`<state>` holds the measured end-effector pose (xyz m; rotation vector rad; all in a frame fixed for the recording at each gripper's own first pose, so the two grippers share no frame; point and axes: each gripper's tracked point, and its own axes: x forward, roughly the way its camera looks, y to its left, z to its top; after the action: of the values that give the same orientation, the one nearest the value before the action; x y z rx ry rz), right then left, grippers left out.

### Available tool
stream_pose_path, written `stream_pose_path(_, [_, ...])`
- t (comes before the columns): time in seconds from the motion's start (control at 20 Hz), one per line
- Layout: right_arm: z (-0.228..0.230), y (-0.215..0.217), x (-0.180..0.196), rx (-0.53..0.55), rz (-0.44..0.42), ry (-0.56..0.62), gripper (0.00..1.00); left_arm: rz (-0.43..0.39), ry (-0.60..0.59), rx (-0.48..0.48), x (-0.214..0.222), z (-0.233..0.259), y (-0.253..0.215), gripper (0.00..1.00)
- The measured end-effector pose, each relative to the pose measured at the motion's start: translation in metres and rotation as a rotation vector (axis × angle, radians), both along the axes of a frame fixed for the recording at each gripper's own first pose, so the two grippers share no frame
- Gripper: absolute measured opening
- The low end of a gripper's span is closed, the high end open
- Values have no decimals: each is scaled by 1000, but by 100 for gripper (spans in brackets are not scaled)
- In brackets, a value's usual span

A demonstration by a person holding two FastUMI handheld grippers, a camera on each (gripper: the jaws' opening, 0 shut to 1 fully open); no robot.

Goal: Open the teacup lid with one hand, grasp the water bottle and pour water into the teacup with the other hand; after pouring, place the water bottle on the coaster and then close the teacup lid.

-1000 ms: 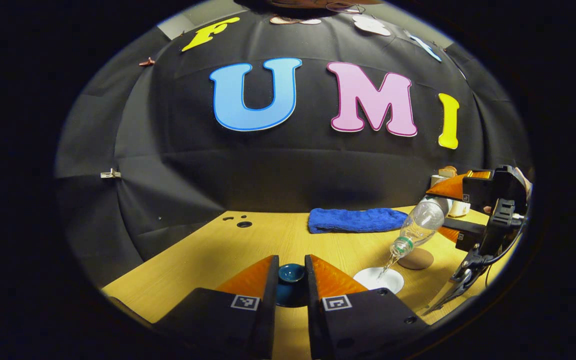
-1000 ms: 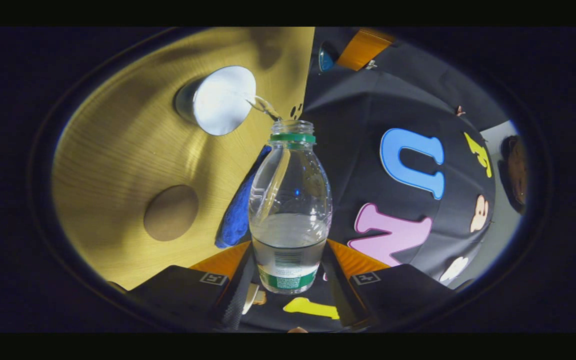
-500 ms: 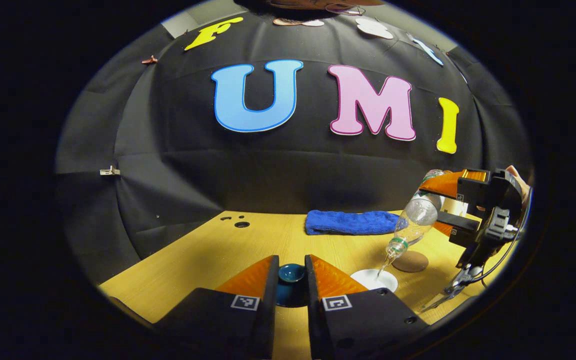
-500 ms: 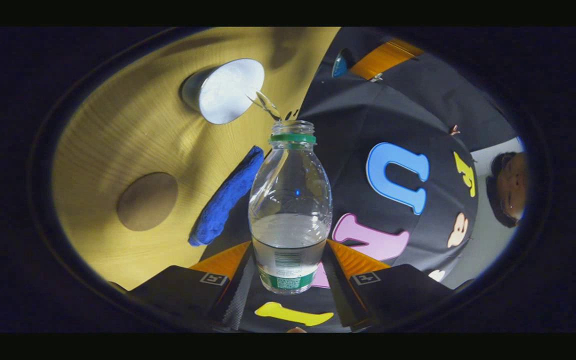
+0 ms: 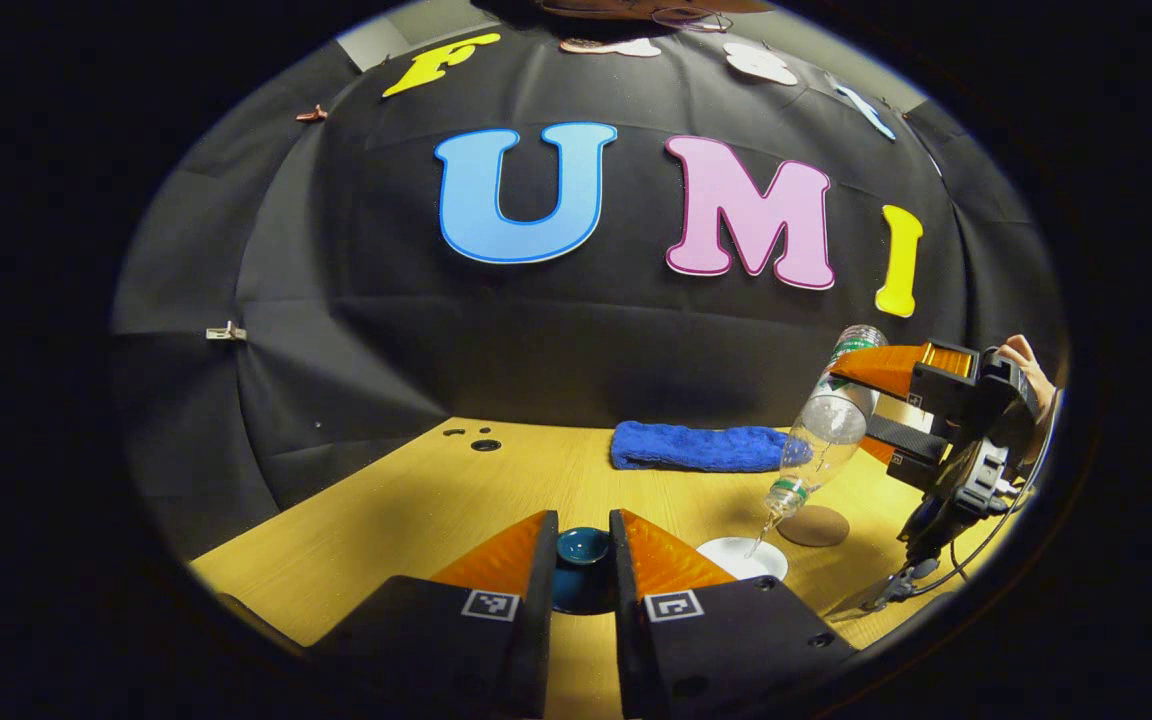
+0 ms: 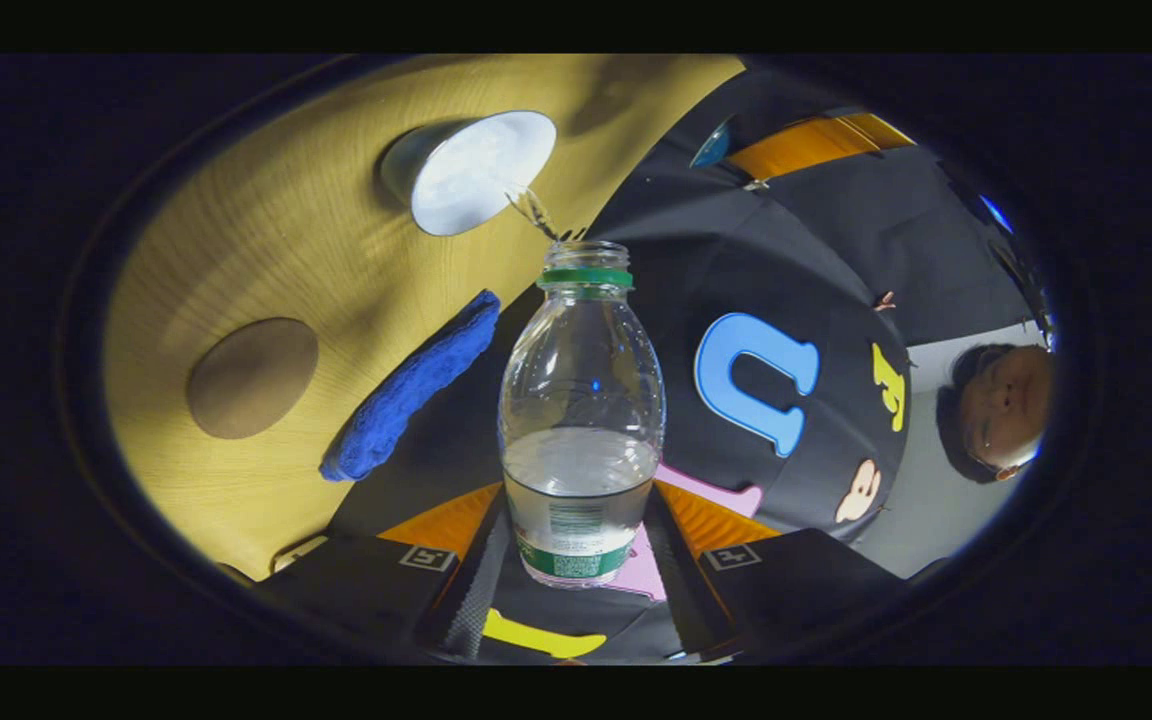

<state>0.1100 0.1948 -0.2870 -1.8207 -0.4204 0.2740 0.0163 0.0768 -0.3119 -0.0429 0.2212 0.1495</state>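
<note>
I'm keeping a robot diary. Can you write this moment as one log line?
left hand-held gripper: holds teacup lid | right hand-held gripper: pours water bottle into teacup | coaster: empty

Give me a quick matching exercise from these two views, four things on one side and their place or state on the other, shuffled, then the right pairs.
Things:
1. water bottle
2. teacup lid
3. coaster
4. blue towel

States:
A. lies bare on the table, nothing standing on it
B. tilted mouth down, a thin stream running into the teacup
C. lies folded at the table's far edge by the booth wall
D. held off the cup between the left tool's fingers

Pairs: 1-B, 2-D, 3-A, 4-C
</note>
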Motion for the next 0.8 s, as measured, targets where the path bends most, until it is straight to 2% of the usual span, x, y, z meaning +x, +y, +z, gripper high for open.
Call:
stream_pose_path(0.1, [3,1,-1,-2,16,-26,74,3,-5,-8,-2,1,1,27])
stream_pose_path(0.25, [5,4,-3,-1,34,-57,74,8,-7,-10,-4,2,4,31])
stream_pose_path(0.3, [7,4,-5,-2,38,-70,74,9,-6,-9,-4,1,4,27])
stream_pose_path(0.35, [5,4,-7,-3,43,-70,74,9,-7,-9,-4,2,4,31])
stream_pose_path(0.5, [5,3,-11,-1,43,-70,72,7,-11,-5,-5,5,3,31])
stream_pose_path(0.55, [3,4,-8,2,37,-57,74,5,-12,-3,-6,6,3,31])
stream_pose_path(0.7, [-8,0,3,41,1,48,72,6,-13,-4,-6,5,2,31])
stream_pose_path(0.75, [-12,-3,5,58,-19,83,74,8,-13,-6,-6,5,2,28])
stream_pose_path(0.8, [-16,-6,5,79,-39,116,74,10,-11,-7,-7,4,3,31])
